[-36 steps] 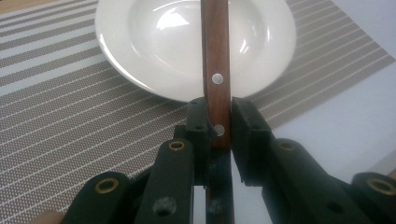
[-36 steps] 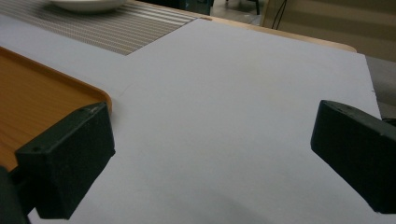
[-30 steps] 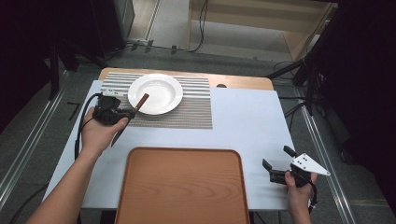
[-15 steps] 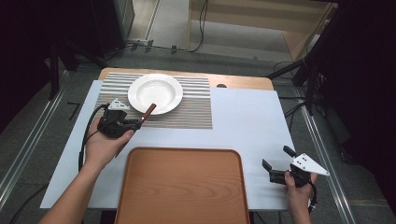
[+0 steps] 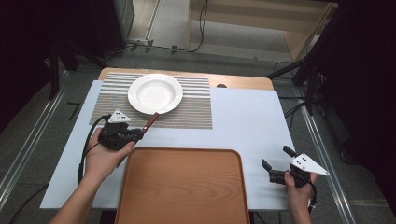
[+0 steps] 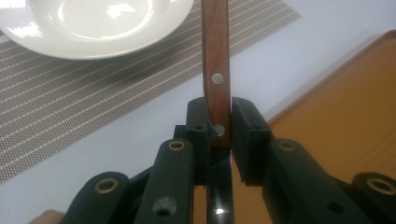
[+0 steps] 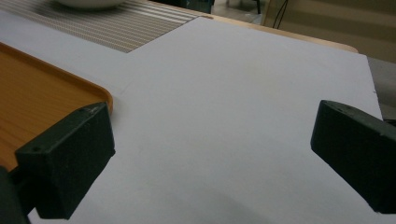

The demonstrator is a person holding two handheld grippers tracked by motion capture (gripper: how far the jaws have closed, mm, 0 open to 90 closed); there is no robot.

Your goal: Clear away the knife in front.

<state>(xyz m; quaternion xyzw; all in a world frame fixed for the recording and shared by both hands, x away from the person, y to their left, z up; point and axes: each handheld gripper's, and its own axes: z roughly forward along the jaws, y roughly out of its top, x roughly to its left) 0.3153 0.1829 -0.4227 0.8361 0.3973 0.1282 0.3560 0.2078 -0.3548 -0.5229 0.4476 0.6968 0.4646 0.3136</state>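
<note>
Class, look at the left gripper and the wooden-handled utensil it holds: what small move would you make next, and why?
Probably carry it a little further toward the tray and lower it there. The left gripper is shut on the wooden-handled utensil, held between the plate and the tray's near corner. The right gripper is open, off to the side.

We see the left gripper [image 5: 135,134] at about eight o'clock in the high view, held in the left hand [image 5: 105,156], with the forearm coming in from seven o'clock. Its jaws are closed on a wooden knife handle [image 6: 216,70] and point toward two o'clock. The right gripper [image 5: 276,164] sits at four o'clock in the right hand [image 5: 297,186], jaws spread wide apart and holding nothing.
</note>
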